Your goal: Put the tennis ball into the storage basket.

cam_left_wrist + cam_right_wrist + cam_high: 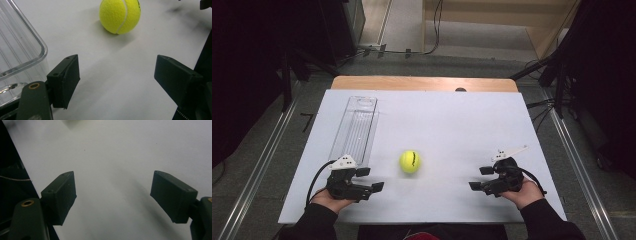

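Jaws wide apart and empty on both left gripper [370, 179] and right gripper [481, 178]; tennis ball [409, 161] lies between them on tabletop [452, 125], nearer left, beside clear tray [355, 127].

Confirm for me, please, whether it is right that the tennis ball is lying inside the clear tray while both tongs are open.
Not quite: the tennis ball lies on the white table, beside the clear tray, as the high view shows. Both the left tongs and right tongs are open.

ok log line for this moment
left gripper: open, empty | right gripper: open, empty | tennis ball: on table between them | clear tray: empty
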Tool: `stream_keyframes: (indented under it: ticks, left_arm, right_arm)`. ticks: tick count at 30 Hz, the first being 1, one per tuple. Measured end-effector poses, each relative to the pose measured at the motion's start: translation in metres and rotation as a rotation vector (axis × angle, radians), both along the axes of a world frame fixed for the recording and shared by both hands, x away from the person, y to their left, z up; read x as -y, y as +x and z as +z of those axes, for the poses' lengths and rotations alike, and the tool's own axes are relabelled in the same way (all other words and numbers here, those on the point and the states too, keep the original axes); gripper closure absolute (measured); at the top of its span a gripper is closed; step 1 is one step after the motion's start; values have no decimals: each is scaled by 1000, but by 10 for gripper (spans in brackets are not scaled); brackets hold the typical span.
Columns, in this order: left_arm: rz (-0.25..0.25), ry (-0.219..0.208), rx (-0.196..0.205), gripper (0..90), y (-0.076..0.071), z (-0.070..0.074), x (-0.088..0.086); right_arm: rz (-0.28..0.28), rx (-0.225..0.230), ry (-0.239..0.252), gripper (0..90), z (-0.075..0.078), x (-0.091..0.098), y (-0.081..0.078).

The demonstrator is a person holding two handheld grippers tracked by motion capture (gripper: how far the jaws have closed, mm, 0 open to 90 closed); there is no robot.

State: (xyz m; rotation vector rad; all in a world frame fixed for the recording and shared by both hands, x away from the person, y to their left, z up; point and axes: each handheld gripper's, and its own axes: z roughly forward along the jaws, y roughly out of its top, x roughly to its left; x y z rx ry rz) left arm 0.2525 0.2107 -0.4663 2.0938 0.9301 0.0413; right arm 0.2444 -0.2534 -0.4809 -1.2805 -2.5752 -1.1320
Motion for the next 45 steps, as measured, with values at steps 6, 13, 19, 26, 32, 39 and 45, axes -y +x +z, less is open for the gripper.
stream_keyframes:
  ticks: [6,13,19,26,32,39,45]
  left_arm:
    - [-1,15,5,209,-1,0,0]
    - [2,25,4,209,-1,1,1]
    - [1,27,3,210,-2,4,4]
    - [-1,7,-16,210,0,10,11]
    - [-8,-5,-27,210,2,12,16]
    - [-24,-40,-40,211,4,16,22]
    - [-29,-27,-33,210,6,16,28]
  right_arm:
    - [-3,7,-6,185,0,-1,0]
    - [-3,14,-10,184,0,-1,-1]
    - [-3,17,-19,185,-2,-2,-1]
    - [-11,14,-15,185,-1,-1,0]
    - [-12,16,-17,185,-1,-1,-1]
    - [-16,14,-15,184,-1,0,-1]
    - [-15,17,-14,185,-1,0,-1]
